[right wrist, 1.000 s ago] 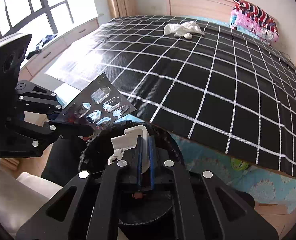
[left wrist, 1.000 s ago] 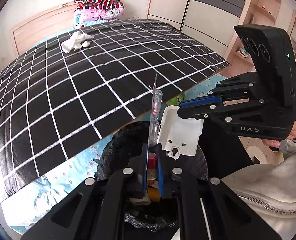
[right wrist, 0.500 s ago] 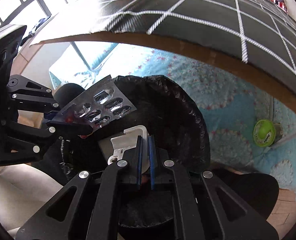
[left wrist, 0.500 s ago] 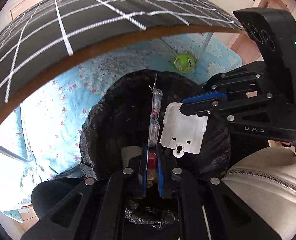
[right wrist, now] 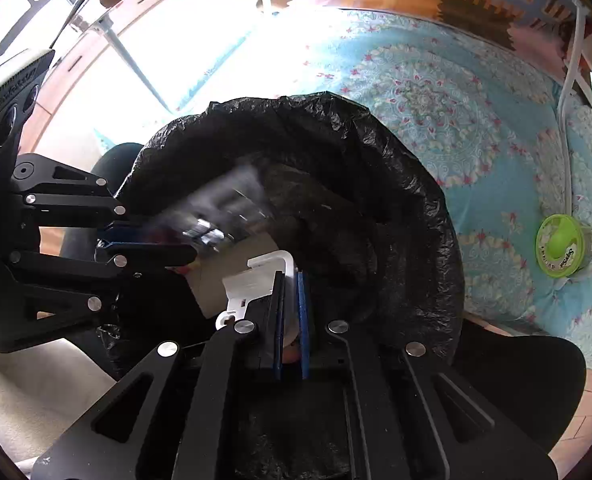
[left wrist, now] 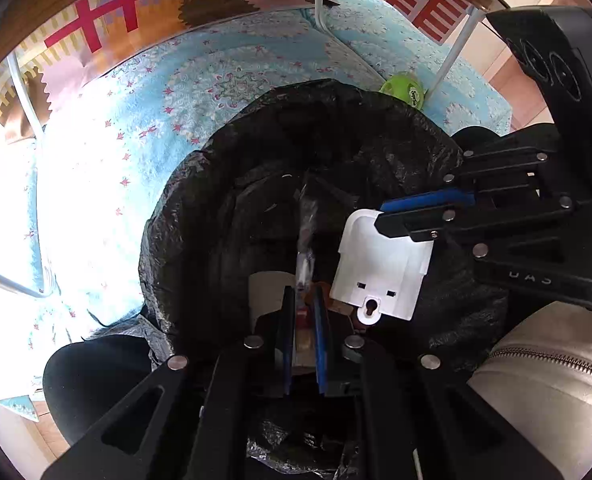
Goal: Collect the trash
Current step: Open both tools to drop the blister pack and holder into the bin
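Meanwhile, both grippers had been lowered from bed height into the mouth of the black-lined bin [left wrist: 200, 200]: the left gripper [left wrist: 305, 300] was clamped on the clear blister pack [left wrist: 305, 236] and the right gripper [right wrist: 290, 300] on the white plastic piece [left wrist: 380, 268], so release was judged imminent. Partial lettering, apparently "Supr", was legible on the green tub [right wrist: 562, 246] beside the bin's rim; "UAS" was moulded on a gripper body.

the mouth of the black-lined bin [left wrist: 376, 128] lies open below, dark and roomy on its far side. the right gripper [left wrist: 380, 216], clamped on a white plastic piece [left wrist: 380, 268], crowds the right half; a blister pack [left wrist: 306, 236] stands in the middle. a green tub [right wrist: 562, 246] and white frame leg [left wrist: 452, 52] sit beyond the rim.
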Demonstrator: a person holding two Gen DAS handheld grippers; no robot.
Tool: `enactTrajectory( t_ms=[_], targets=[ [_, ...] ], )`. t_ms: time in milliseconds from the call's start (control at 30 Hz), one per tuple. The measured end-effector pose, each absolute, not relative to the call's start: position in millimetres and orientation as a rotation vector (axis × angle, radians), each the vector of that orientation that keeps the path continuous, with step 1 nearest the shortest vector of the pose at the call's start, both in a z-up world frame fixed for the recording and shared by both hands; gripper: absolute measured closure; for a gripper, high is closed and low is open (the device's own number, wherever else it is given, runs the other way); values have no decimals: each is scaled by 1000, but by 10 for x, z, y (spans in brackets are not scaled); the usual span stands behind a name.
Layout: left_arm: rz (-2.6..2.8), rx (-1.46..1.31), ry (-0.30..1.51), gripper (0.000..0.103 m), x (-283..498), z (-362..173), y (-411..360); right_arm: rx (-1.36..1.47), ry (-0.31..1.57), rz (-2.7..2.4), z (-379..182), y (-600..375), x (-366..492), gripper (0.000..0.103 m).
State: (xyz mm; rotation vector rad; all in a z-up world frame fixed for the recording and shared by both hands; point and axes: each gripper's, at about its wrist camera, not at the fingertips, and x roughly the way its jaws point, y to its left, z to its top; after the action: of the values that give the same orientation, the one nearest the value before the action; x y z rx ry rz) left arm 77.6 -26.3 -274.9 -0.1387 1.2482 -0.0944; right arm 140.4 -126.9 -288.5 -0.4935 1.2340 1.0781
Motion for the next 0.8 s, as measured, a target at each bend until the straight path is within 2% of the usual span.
enactTrajectory(
  t_ms=[133,167,200,233,267,333,800],
  targets=[
    [-68,-134,1256,94,787,-2778,-246,-469,1231,1084,-2864,-1283,1406,91],
    [-68,-138,1253,94,783,-2761,-246,-468,1226,1081,-2848,-1287,1401,88],
    [-72,-139,1246,92,776,-2735,-252,-466,1220,1078,-2832,-1295,1397,77],
    [-74,-139,1239,86,772,-2721,-241,-460,1215,1075,-2814,-1306,1395,70],
    [-73,-140,1231,80,764,-2693,-243,-456,1211,1072,-2806,-1308,1398,70],
    [-64,-139,1205,55,742,-2627,-260,-452,1200,1070,-2775,-1324,1402,70],
    [-56,-89,1044,54,527,-2004,-273,-415,1079,1070,-2338,-1489,1361,70]
  ],
)
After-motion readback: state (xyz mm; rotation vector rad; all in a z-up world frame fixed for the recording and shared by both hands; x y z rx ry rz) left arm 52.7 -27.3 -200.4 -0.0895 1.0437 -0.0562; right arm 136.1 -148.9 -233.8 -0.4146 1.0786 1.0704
